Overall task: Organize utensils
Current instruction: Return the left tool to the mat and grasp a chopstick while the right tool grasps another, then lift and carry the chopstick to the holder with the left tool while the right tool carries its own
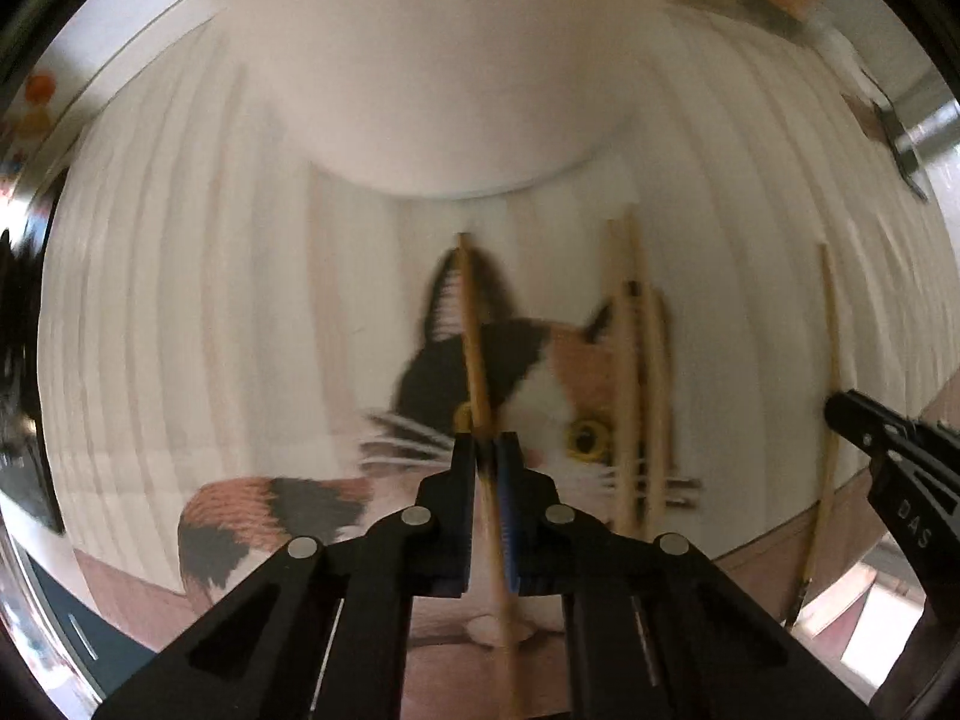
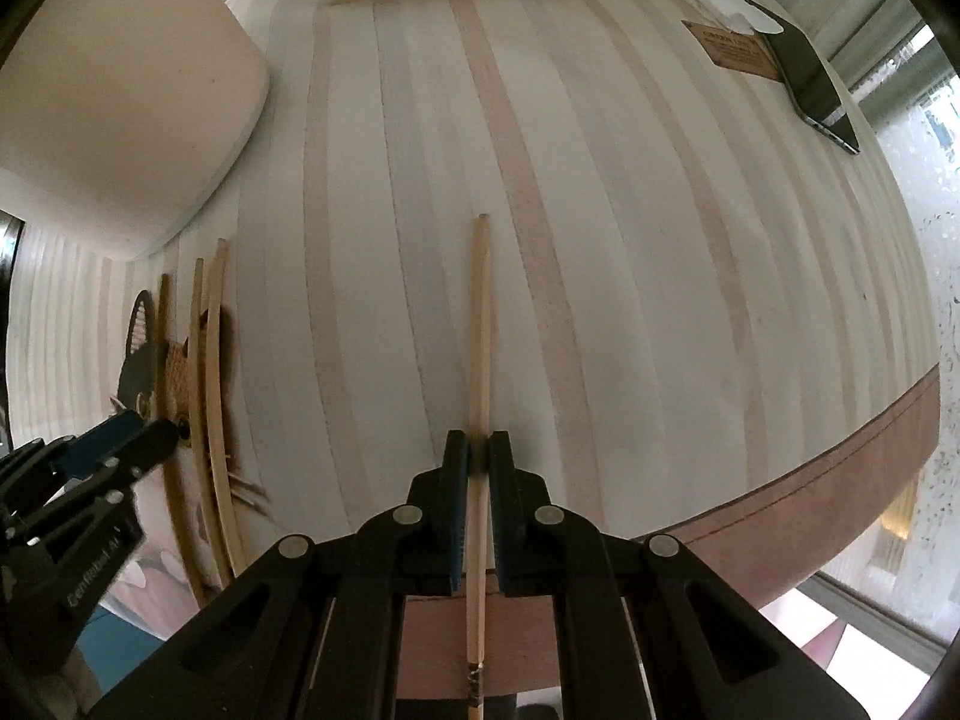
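Wooden chopsticks are being pinched, one in each gripper: left gripper (image 1: 485, 450) over the cat mat (image 1: 540, 372), right gripper (image 2: 478, 450) near the table's (image 2: 660, 240) front edge. Both sticks (image 1: 474, 330) (image 2: 480, 330) are lying lengthwise along the fingers, pointing toward the white holder (image 2: 120, 90) at the far-left corner; the left gripper is judged nearer.

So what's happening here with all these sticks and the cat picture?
A person is sorting chopsticks with two handheld grippers. The left gripper is shut on one chopstick above the cat placemat. The right gripper is shut on another chopstick over the striped table. A few loose chopsticks lie on the placemat, near a white container.
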Action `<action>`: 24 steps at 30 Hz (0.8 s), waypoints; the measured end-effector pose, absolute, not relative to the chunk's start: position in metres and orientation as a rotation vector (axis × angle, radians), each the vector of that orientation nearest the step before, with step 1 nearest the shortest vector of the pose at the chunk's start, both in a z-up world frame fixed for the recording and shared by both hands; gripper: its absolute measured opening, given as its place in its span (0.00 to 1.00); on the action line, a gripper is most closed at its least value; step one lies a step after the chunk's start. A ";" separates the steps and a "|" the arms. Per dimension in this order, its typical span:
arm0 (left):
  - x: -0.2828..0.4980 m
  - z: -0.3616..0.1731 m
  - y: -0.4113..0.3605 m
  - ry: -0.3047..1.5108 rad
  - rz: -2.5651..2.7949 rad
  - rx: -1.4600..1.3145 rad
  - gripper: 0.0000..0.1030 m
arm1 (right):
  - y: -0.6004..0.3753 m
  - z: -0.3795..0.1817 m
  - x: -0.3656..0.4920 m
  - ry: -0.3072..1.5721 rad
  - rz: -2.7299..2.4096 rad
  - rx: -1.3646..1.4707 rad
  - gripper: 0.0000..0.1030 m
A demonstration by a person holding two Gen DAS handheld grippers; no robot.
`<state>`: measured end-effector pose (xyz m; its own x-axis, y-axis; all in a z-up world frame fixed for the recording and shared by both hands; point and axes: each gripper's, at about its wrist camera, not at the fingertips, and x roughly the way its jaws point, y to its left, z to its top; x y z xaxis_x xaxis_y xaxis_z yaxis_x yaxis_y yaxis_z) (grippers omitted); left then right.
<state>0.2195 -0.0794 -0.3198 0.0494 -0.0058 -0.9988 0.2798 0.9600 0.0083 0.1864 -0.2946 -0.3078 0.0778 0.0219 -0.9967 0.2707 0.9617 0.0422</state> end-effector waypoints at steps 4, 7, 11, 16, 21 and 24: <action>0.225 -0.321 -0.044 1.535 -0.113 0.139 0.05 | -0.294 -0.308 0.181 1.487 -0.198 0.223 0.07; 0.226 -0.322 -0.024 1.556 -0.073 0.085 0.05 | -0.284 -0.310 0.179 1.488 -0.180 0.222 0.07; 0.229 -0.320 -0.012 1.557 -0.059 0.062 0.05 | -0.269 -0.310 0.190 1.494 -0.126 0.215 0.07; 0.216 -0.322 -0.002 1.550 -0.085 0.101 0.06 | -0.250 -0.308 0.201 1.503 -0.053 0.200 0.07; 0.210 -0.326 -0.019 1.544 -0.084 0.091 0.06 | -0.240 -0.306 0.208 1.538 -0.041 0.133 0.08; 0.213 -0.322 -0.012 1.546 -0.091 0.083 0.07 | -0.242 -0.306 0.212 1.556 -0.037 0.140 0.08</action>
